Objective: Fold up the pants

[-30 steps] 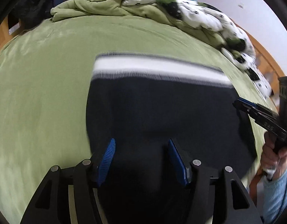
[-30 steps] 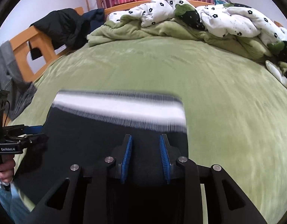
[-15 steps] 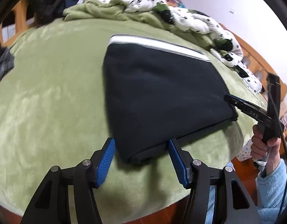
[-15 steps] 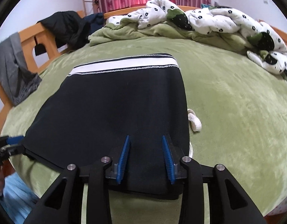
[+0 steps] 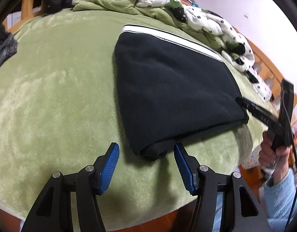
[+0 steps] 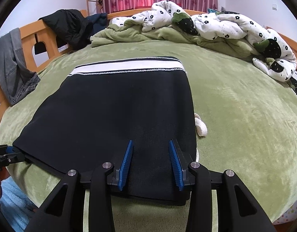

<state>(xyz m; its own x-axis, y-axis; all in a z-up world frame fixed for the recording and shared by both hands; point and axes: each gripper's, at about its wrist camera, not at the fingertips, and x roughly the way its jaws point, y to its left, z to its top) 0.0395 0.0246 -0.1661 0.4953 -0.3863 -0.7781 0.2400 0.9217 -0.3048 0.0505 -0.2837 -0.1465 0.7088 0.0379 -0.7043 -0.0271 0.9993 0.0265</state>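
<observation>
The black pants [image 5: 173,89] lie folded flat on the green bed cover [image 5: 55,100], their white waistband [image 6: 127,67] at the far end. My left gripper [image 5: 145,149] is open at the near left corner of the fold; that corner sits between the blue pads without being pressed. My right gripper [image 6: 150,147] hangs over the near right part of the pants [image 6: 113,112], jaws apart, with flat cloth under them. In the left wrist view the right gripper [image 5: 245,104] sits at the pants' right edge, a hand [image 5: 272,154] on its handle. A white drawstring end [image 6: 201,126] pokes out on the right.
A crumpled white flowered duvet [image 6: 225,25] and a green blanket [image 6: 129,34] pile up at the far end. Grey jeans [image 6: 13,67] and a dark jacket [image 6: 69,27] hang on the wooden bed frame [image 6: 30,38]. The bed's near edge runs just below both grippers.
The pants, blurred and in motion a second ago, now lie flat on the bed. Both grippers have drawn back toward the near edge, and the right jaws have widened slightly.
</observation>
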